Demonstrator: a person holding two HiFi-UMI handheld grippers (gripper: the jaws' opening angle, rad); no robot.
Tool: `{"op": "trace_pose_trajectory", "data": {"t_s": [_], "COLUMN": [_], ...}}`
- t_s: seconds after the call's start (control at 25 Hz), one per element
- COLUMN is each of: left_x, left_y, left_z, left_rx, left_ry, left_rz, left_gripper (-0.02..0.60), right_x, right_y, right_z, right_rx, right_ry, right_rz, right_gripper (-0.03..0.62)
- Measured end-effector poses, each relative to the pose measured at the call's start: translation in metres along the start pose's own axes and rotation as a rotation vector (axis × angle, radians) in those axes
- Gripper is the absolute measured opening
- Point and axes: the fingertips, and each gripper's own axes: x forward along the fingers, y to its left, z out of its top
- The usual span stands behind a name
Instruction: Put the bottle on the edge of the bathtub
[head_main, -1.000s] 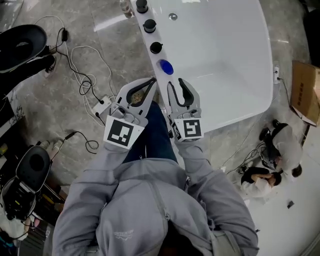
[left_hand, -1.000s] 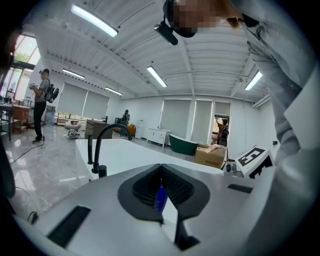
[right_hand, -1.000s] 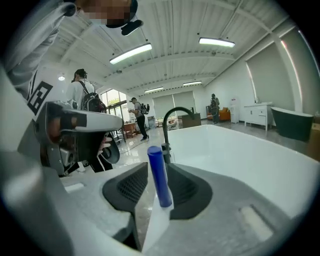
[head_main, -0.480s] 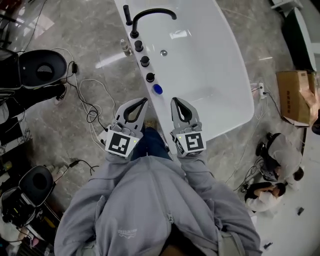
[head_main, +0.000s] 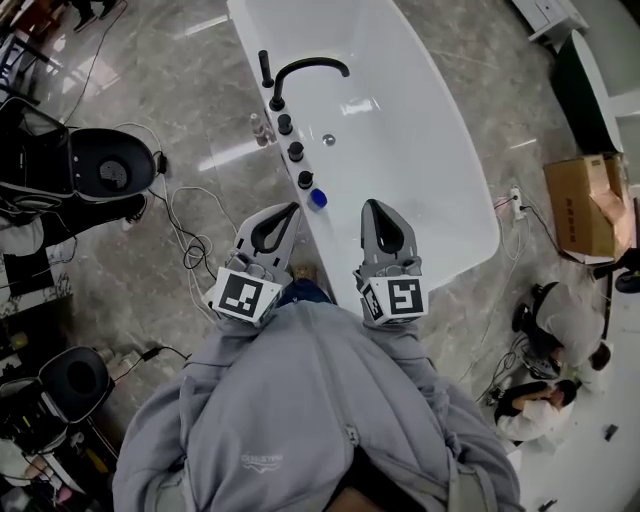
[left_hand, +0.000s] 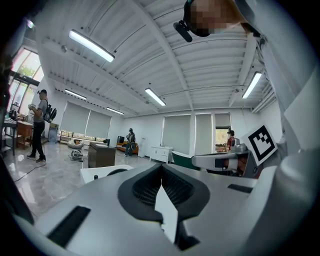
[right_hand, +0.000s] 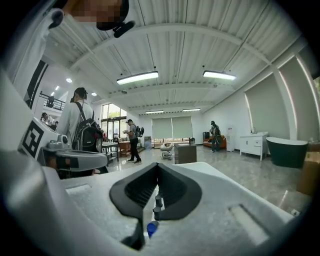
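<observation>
The bottle (head_main: 318, 198), seen from above as a blue cap, stands on the near rim of the white bathtub (head_main: 410, 130), at the end of a row of black knobs (head_main: 296, 150). The black faucet (head_main: 300, 70) is farther along the rim. My left gripper (head_main: 290, 208) is shut and empty, over the floor just left of the bottle. My right gripper (head_main: 378, 203) is shut and empty, over the tub to the bottle's right. In the right gripper view the bottle (right_hand: 151, 229) shows through the gap behind the shut jaws (right_hand: 157, 165). The left gripper (left_hand: 161, 167) points across the room.
A small clear bottle (head_main: 258, 127) is beside the tub's outer wall. Cables and a power strip (head_main: 190, 240) lie on the marble floor at left, near a black round seat (head_main: 110, 172). A cardboard box (head_main: 585, 205) and people (head_main: 560, 320) are at right.
The head view has pulled back and shows more of the tub. Both grippers have drawn away from the rim. The right jaws, open one second ago, have shut. The bottle stays on the rim.
</observation>
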Motion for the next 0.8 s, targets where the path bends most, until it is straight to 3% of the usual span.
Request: {"op": "trace_pose_trajectory", "data": {"t_s": [0.28, 0.4, 0.52, 0.8], "left_x": [-0.011, -0.016, -0.022, -0.038], "left_y": [0.003, 0.006, 0.006, -0.001], "left_z": [0.04, 0.052, 0.06, 0.069], "left_rx": [0.0, 0.019, 0.063, 0.074], "left_ry": [-0.074, -0.068, -0.068, -0.085], "left_rz": [0.045, 0.085, 0.109, 0.131], "left_gripper": [0.006, 0.006, 0.006, 0.006], "right_x": [-0.011, -0.016, -0.02, -0.026], "right_y": [0.01, 0.012, 0.016, 0.031], "right_z": [0.054, 0.07, 0.078, 0.082], "right_rx": [-0.038, -0.036, -0.039, -0.058], "right_ry": [-0.086, -0.112, -0.13, -0.148], "right_rz": [0.0, -0.007, -0.004, 0.007], "right_gripper": [0.005, 0.005, 0.005, 0.005]}}
